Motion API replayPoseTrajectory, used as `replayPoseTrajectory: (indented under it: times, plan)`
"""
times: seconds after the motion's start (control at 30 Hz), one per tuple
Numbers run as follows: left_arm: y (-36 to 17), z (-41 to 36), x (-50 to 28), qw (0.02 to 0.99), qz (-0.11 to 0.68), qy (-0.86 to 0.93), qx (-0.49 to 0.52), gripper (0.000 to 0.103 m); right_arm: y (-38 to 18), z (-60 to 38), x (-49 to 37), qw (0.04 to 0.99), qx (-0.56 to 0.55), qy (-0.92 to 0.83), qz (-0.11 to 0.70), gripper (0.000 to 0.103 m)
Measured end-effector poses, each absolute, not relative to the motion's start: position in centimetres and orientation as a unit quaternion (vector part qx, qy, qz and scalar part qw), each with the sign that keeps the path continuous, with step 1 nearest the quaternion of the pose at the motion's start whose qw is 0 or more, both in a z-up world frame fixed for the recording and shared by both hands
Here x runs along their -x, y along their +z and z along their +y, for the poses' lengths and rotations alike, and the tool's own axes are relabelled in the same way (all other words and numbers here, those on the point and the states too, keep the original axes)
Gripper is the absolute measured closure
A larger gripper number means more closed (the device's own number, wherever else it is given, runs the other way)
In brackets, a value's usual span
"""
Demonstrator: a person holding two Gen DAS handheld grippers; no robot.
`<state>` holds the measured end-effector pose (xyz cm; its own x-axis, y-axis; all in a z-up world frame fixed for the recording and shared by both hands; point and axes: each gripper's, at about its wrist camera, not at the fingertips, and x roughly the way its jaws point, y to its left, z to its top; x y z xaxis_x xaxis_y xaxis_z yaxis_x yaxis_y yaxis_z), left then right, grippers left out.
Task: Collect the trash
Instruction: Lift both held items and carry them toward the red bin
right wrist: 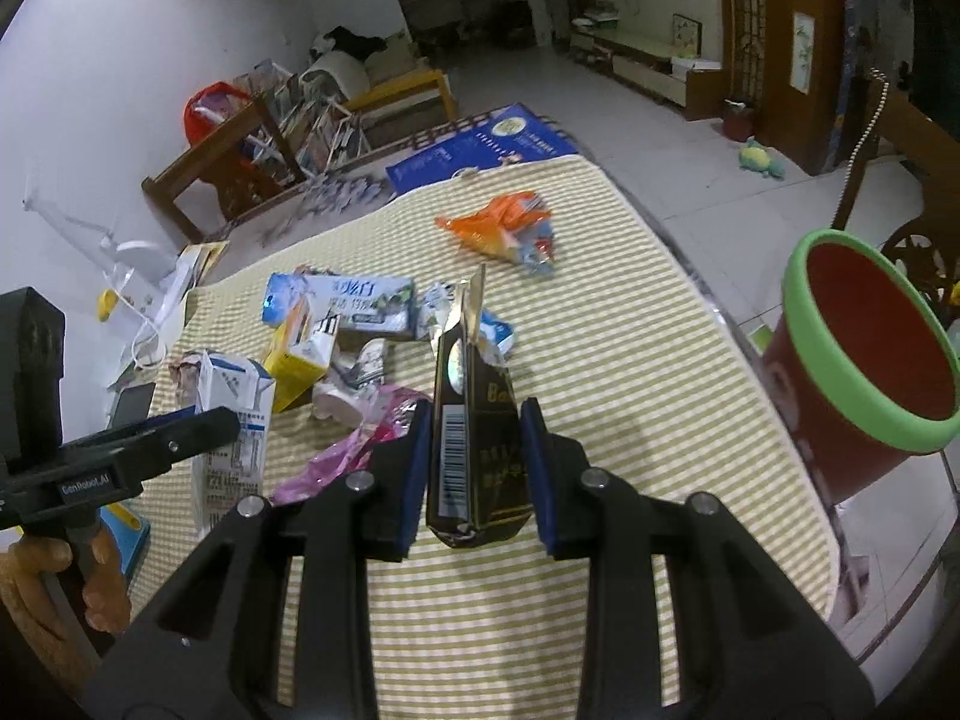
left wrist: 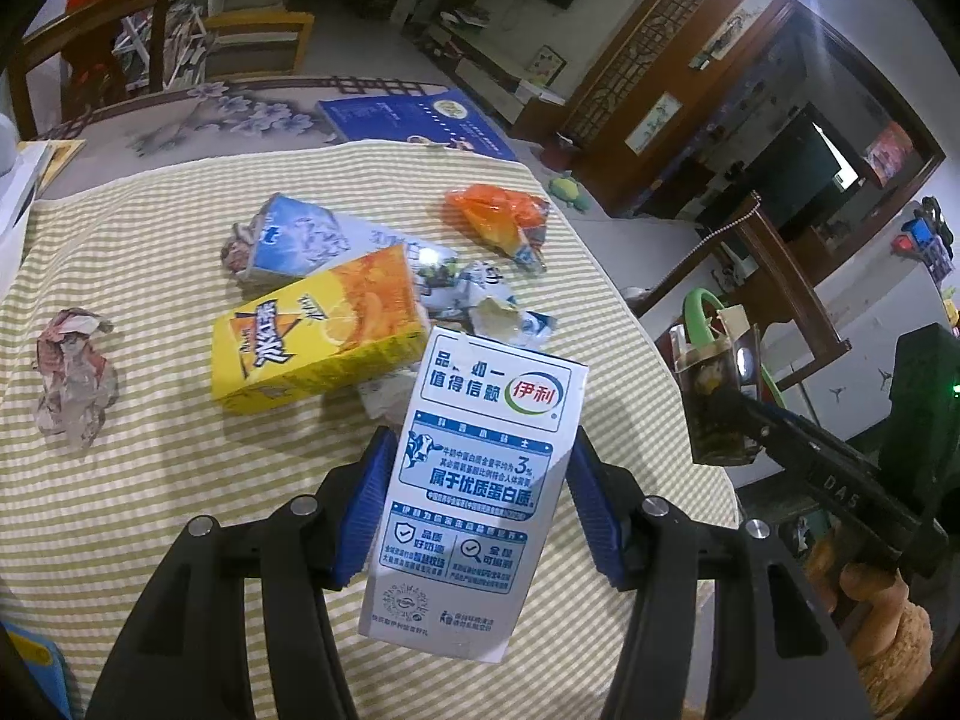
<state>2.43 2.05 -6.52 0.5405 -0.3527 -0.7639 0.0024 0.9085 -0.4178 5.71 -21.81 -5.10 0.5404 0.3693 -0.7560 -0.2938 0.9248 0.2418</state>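
My left gripper (left wrist: 474, 498) is shut on a white-and-blue milk carton (left wrist: 474, 480) and holds it above the striped tablecloth (left wrist: 150, 480); the carton also shows at the left of the right wrist view (right wrist: 231, 420). My right gripper (right wrist: 474, 468) is shut on a dark brown carton (right wrist: 477, 432), seen at the right of the left wrist view (left wrist: 717, 402). A red bin with a green rim (right wrist: 864, 360) stands tilted off the table's right edge. On the cloth lie a yellow juice carton (left wrist: 318, 336), a blue carton (left wrist: 294, 240), an orange wrapper (left wrist: 498, 216) and crumpled paper (left wrist: 72, 372).
A blue booklet (left wrist: 414, 120) lies at the far table edge. Wooden chairs (left wrist: 90, 48) stand behind the table. A pink wrapper (right wrist: 354, 438) and a white cup (right wrist: 345, 390) lie near the right gripper. A white lamp (right wrist: 132, 258) stands at the left.
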Motion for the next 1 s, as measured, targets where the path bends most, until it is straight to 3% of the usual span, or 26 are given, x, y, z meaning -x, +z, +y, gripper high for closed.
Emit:
replayPoseTrajectory:
  times: [1.0]
  plan:
    - [-6.1, -6.0, -6.0, 0.857, 0.474, -0.133, 0.152, 0.049, -4.0, -31.0, -6.5, 0.891, -0.088, 0.15, 0.419, 0.074]
